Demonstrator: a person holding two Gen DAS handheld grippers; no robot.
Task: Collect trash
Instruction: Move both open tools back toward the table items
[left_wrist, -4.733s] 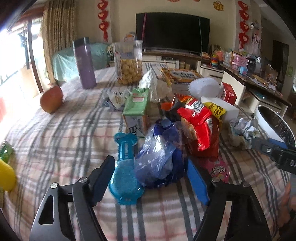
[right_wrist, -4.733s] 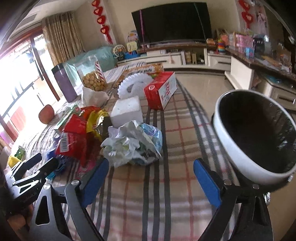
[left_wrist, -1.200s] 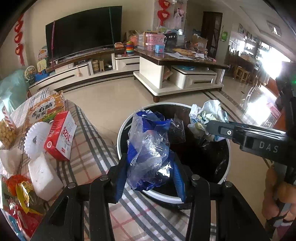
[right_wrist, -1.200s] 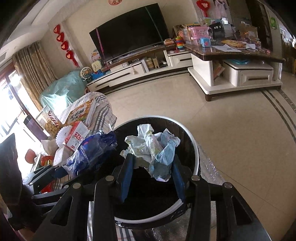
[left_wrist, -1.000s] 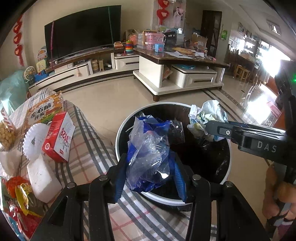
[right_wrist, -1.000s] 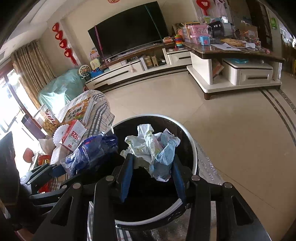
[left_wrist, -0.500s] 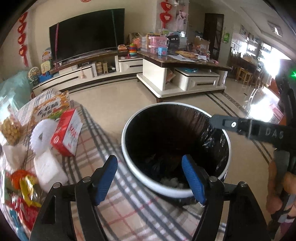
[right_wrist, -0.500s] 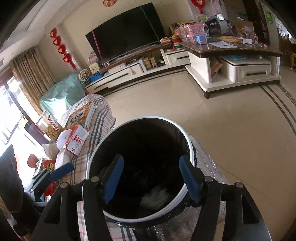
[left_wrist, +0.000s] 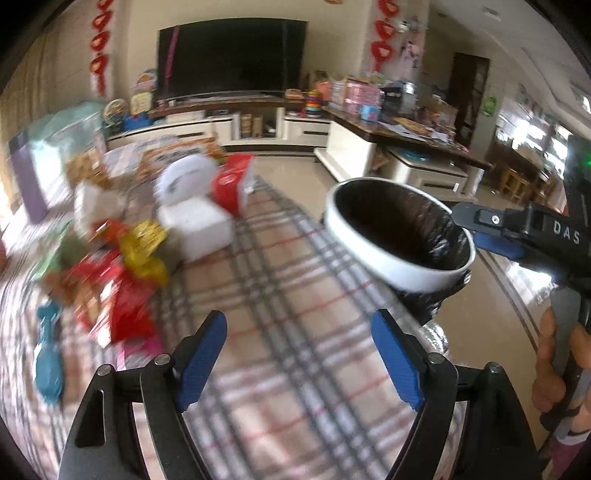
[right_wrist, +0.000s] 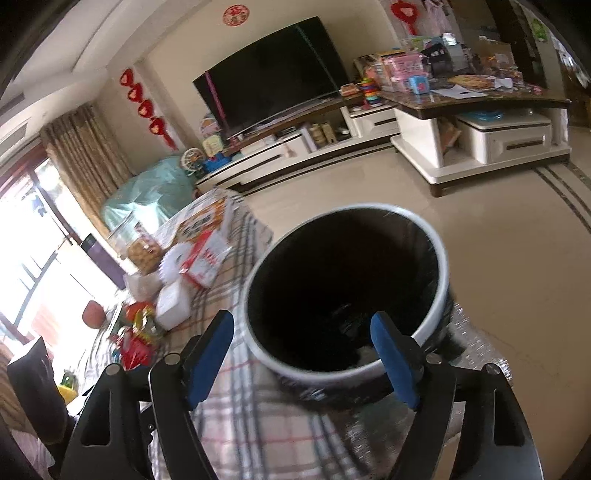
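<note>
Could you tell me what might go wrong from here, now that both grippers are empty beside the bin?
1. The left gripper, jaws just opened and empty, faces a tight wrapper pile; a grab there might snag the teal brush or the white foam block.
2. The bin stands off the table edge, so a short release could drop trash onto the floor.
3. The right gripper, also just opened, hangs over the rim and could knock it.

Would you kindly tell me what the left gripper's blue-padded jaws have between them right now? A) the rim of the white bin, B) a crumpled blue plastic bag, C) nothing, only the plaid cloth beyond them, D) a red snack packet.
C: the left gripper stands open, its jaws having just been opening, and between them only the plaid tablecloth shows; the black-lined white trash bin sits off to the right.
</note>
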